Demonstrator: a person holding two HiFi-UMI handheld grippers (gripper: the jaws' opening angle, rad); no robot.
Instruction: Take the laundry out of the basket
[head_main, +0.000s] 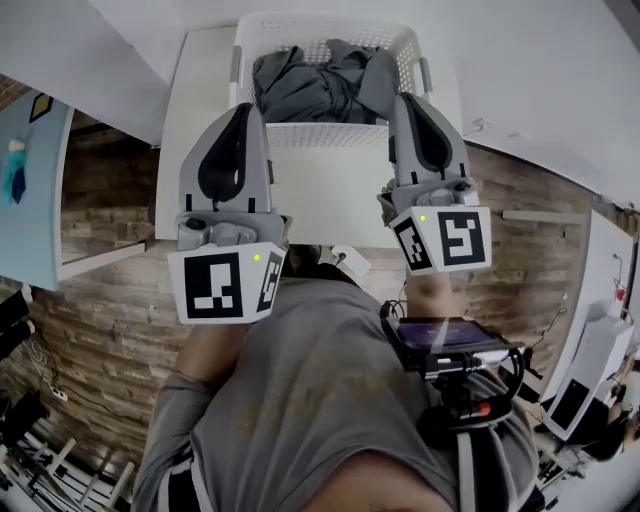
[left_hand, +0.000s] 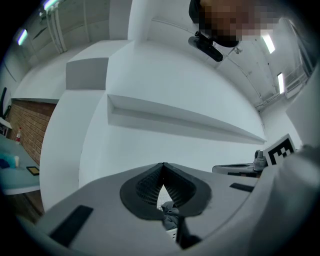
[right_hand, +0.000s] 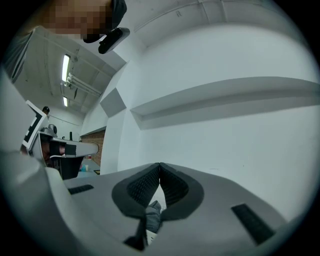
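The jaws of the left gripper (left_hand: 163, 166) are pressed together tip to tip with nothing pinched between them, and those of the right gripper (right_hand: 159, 165) likewise. In the head view both point at the near rim of the white basket (head_main: 325, 133), one at each near corner. Dark grey laundry (head_main: 320, 85) lies heaped inside it, unheld. The basket stands on a white surface (head_main: 195, 130)

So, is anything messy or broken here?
Nothing stands out. The crumpled dark grey clothes lie inside the white plastic lattice basket, which stands upright on the white table. The left hand-held gripper and right hand-held gripper are shut, holding nothing.
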